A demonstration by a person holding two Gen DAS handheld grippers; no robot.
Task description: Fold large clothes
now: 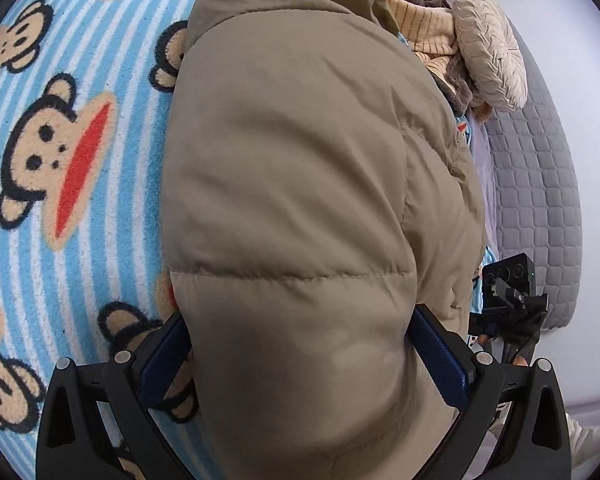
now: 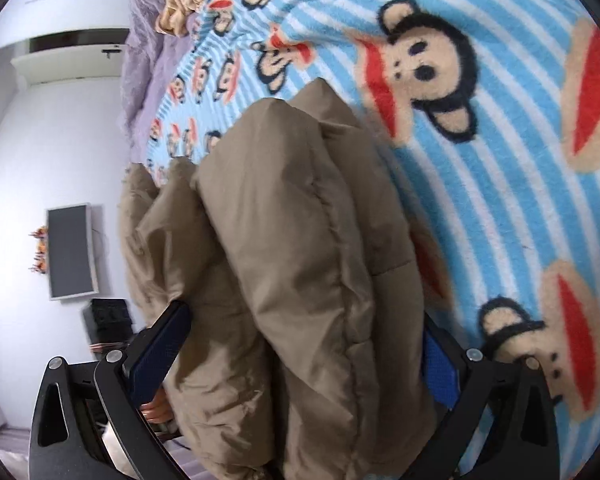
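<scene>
A puffy tan jacket (image 1: 292, 184) lies bunched on a bed covered by a blue-striped monkey blanket (image 1: 80, 152). In the left wrist view its padded bulk fills the gap between my left gripper's (image 1: 306, 348) fingers, which stand wide open, and the blue pads (image 1: 440, 356) flank the fabric without squeezing it. In the right wrist view folded layers of the jacket (image 2: 292, 264) rest between my right gripper's (image 2: 300, 356) fingers, also spread at full width. Its left pad (image 2: 162, 348) is in plain sight; the right pad is partly hidden by fabric. The right gripper's body (image 1: 508, 300) shows at the jacket's right edge.
Cream striped cloth (image 1: 420, 20), a pleated round cushion (image 1: 492, 48) and a grey quilted headboard (image 1: 540, 200) sit at the bed's far right. In the right wrist view a purple cover (image 2: 148, 40) edges the blanket (image 2: 500, 180), and a dark wall screen (image 2: 70, 252) hangs beyond.
</scene>
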